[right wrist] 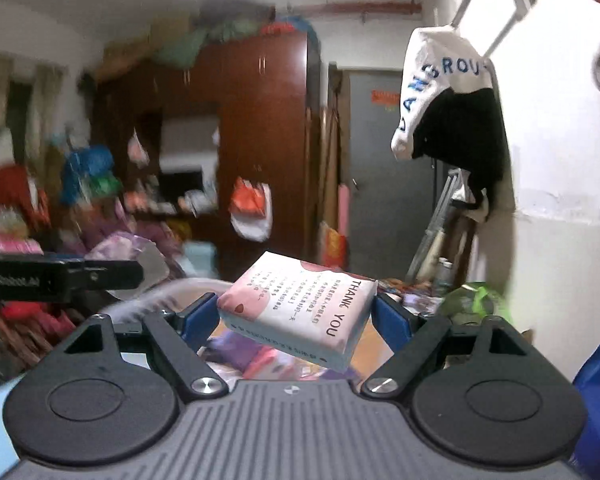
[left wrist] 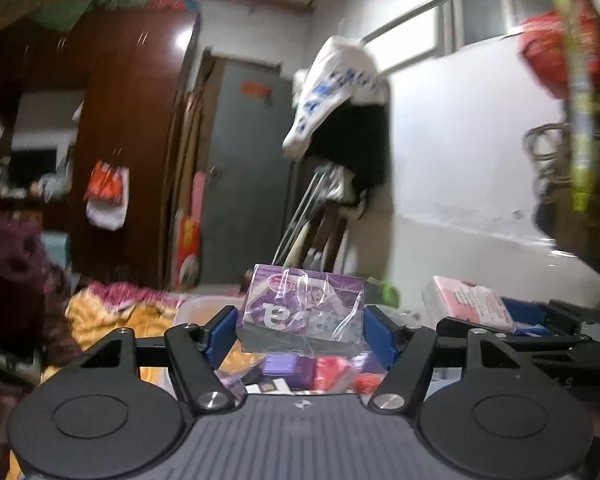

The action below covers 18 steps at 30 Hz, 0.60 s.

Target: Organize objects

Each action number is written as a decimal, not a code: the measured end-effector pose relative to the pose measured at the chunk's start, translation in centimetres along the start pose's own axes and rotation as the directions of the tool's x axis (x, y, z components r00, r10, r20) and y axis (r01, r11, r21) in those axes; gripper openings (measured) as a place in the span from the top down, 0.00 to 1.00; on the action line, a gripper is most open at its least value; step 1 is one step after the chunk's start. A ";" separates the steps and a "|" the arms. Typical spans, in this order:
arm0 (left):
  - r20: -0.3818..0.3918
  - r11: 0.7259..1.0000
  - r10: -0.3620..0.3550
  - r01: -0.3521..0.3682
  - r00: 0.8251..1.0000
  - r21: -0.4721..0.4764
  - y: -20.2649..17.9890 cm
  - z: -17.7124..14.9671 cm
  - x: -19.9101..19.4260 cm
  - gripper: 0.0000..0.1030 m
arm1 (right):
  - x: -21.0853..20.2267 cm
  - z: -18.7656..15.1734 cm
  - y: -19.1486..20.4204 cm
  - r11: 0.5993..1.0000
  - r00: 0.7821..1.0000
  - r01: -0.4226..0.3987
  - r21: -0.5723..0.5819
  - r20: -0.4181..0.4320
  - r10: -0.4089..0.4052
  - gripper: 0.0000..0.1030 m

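Observation:
My left gripper (left wrist: 300, 330) is shut on a purple box wrapped in clear plastic (left wrist: 304, 308) and holds it up in the air between its blue pads. My right gripper (right wrist: 296, 318) is shut on a flat pink and white box printed "THANK YOU" (right wrist: 300, 304), held tilted above the surface. In the left wrist view the right gripper (left wrist: 540, 320) shows at the right with the pink box (left wrist: 468, 300) in it. In the right wrist view the left gripper (right wrist: 56, 276) shows at the left edge.
Below the left gripper lie several small purple and red packets (left wrist: 312, 372). A clear plastic tub (left wrist: 204, 308) and yellow cloth (left wrist: 112, 316) lie at the left. A dark wardrobe (right wrist: 260, 140), a grey door (right wrist: 380, 168) and a hanging white and black garment (right wrist: 448, 92) stand behind.

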<state>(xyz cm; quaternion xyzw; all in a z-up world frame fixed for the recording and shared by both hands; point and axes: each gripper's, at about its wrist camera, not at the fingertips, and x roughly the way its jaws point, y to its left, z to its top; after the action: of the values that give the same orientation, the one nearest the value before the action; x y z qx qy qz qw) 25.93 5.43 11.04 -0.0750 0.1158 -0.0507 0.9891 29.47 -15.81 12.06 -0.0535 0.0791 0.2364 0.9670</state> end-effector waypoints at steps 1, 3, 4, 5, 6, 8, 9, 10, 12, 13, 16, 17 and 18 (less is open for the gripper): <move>-0.026 1.000 0.011 -0.012 1.000 -0.018 0.3 0.2 1.1 0.30 | 1.3 0.1 -0.1 1.000 1.000 0.009 -0.022 -0.010 -0.009 0.15; -0.075 0.999 0.018 -0.021 0.997 -0.042 1.0 0.1 2.9 0.15 | 3.2 -0.1 -0.4 0.999 0.999 0.020 -0.047 -0.026 -0.022 0.09; -0.093 0.998 0.026 -0.031 0.995 -0.047 1.2 0.0 3.5 0.06 | 4.0 -0.2 -0.5 0.998 0.998 0.052 -0.045 -0.034 -0.053 0.00; -0.101 0.998 0.043 -0.048 0.994 -0.047 1.4 -0.3 3.8 0.05 | 3.7 -0.4 -0.7 0.997 0.997 0.069 -0.030 -0.030 -0.070 0.00; -0.100 0.997 0.056 -0.061 0.993 -0.043 1.6 -0.6 3.9 0.05 | 3.3 -0.6 -1.1 0.998 0.998 0.063 -0.008 -0.031 -0.063 0.00; -0.081 0.998 0.056 -0.058 0.995 -0.022 1.7 -1.4 3.1 0.03 | 2.4 -1.0 -1.8 0.999 1.000 0.005 0.038 -0.030 -0.004 0.00; -0.059 0.997 0.070 -0.071 0.996 -0.011 1.7 -1.5 2.6 0.03 | 1.8 -1.3 -2.1 0.999 1.000 -0.016 0.052 -0.024 0.017 0.00; -0.032 0.996 0.089 -0.089 0.996 0.004 1.7 -1.8 1.8 0.03 | 1.1 -1.5 -2.2 0.998 0.999 -0.021 0.059 -0.027 0.023 0.00; 0.000 0.995 0.096 -0.096 0.995 0.032 1.6 -2.3 0.3 0.02 | 0.2 -1.8 -2.1 0.998 0.998 -0.012 0.061 -0.060 0.016 0.00; 0.020 0.995 0.085 -0.086 0.996 0.043 1.7 -2.6 -0.6 0.02 | -0.4 -2.0 -1.9 0.998 0.995 0.006 0.060 -0.096 0.000 0.00; 0.057 0.996 0.068 -0.071 0.996 0.053 1.9 -3.3 -2.9 0.00 | -1.6 -3.1 -1.2 0.996 0.986 0.079 0.044 -0.153 -0.071 0.00; 0.060 0.996 0.067 -0.071 0.996 0.057 2.0 -3.7 -3.6 0.00 | -2.1 -3.6 -0.9 0.994 0.983 0.103 0.037 -0.156 -0.096 0.00; 0.063 0.996 0.063 -0.067 0.996 0.058 2.1 -3.8 -4.1 0.00 | -2.3 -3.8 -0.8 0.993 0.981 0.115 0.034 -0.158 -0.108 0.00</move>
<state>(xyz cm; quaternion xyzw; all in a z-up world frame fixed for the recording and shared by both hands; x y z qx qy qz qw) 21.26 7.49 7.95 -0.0430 0.0862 -0.0196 0.9952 27.32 -18.15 8.76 -0.0556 0.1565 0.1753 0.9704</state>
